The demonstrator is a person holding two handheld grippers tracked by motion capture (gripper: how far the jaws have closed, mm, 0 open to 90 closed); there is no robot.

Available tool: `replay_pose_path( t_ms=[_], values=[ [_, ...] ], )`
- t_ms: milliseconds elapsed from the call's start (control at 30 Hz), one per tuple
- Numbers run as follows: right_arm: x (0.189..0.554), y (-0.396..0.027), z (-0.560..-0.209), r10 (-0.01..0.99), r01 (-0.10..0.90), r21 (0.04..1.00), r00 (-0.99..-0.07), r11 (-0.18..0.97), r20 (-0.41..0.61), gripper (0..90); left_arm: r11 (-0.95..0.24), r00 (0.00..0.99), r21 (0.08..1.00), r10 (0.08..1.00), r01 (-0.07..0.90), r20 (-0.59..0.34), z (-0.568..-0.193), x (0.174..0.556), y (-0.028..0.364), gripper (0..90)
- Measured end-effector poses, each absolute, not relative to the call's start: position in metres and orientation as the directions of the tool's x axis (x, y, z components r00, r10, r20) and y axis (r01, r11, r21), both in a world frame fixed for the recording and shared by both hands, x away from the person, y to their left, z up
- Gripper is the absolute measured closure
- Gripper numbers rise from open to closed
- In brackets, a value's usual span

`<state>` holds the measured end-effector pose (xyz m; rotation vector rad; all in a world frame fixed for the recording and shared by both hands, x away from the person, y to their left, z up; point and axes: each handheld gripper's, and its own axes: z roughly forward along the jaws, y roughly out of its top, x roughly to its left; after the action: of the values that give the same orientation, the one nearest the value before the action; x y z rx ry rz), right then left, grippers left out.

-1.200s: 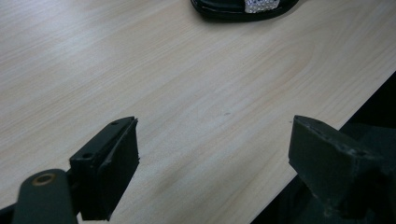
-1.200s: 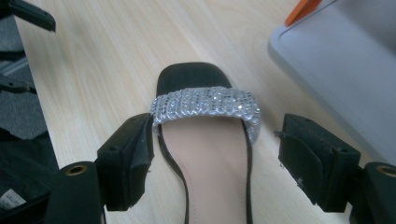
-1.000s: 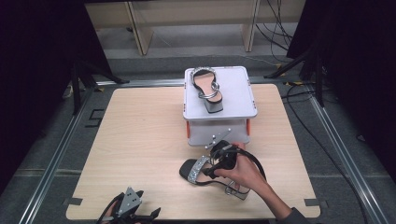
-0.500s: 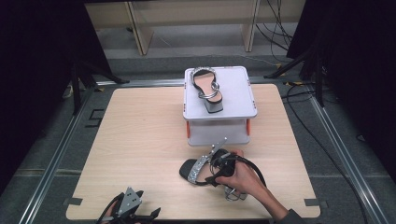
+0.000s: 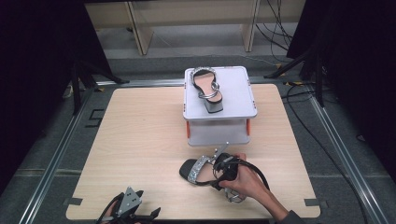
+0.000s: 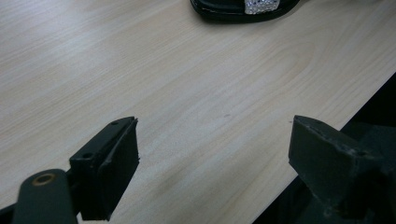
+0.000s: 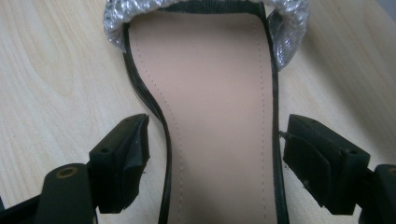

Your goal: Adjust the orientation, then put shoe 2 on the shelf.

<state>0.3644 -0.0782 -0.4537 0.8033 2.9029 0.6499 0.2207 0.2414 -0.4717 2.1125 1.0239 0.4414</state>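
On the wooden table [image 5: 140, 140], the sandal [image 7: 210, 116] lies between the right claw's [image 7: 212, 158] wide-open, just-opened jaws, ungripped.

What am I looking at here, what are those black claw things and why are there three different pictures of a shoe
A person sits at a wooden table holding a hand-held two-jaw gripper in each hand; no robot arm is involved. The high view looks down from above the person's side. The other two pictures come from small cameras riding on each gripper, looking out between its own black jaws.

On the table lies a black sandal with a sparkly silver strap. A matching second sandal stands on a white box farther back.

The right gripper hangs over the near sandal, whose insole lies between its jaws. The jaws have just been opening and stand apart from the sole's edges, so it isn't gripped. The left gripper rests open near the table's front edge, holding nothing.
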Motion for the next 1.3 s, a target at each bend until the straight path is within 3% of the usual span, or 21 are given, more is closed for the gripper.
replay_pose_path(
  t_ms=[333, 633, 1133, 1300],
  values=[
    [0.363, -0.08, -0.463, 0.478, 0.45, 0.368, -0.878, 0.814, 0.016, 23.3, -0.42, 0.62, 0.745, 0.784, 0.518, 0.011, -0.473, 0.221, 0.24, 15.8],
    [0.36, -0.085, -0.459, 0.458, 0.428, 0.371, -0.889, 0.824, 0.01, 41.7, -0.41, 0.624, 0.751, 0.781, 0.518, -0.003, -0.472, 0.22, 0.241, 15.8],
    [0.356, -0.08, -0.455, 0.444, 0.403, 0.368, -0.895, 0.838, -0.031, 42.7, -0.416, 0.626, 0.754, 0.78, 0.509, 0.008, -0.473, 0.22, 0.242, 15.8],
    [0.355, -0.079, -0.446, 0.442, 0.396, 0.408, -0.897, 0.823, -0.021, 42.8, -0.415, 0.627, 0.753, 0.779, 0.511, 0.005, -0.472, 0.22, 0.242, 15.8]
  ],
)
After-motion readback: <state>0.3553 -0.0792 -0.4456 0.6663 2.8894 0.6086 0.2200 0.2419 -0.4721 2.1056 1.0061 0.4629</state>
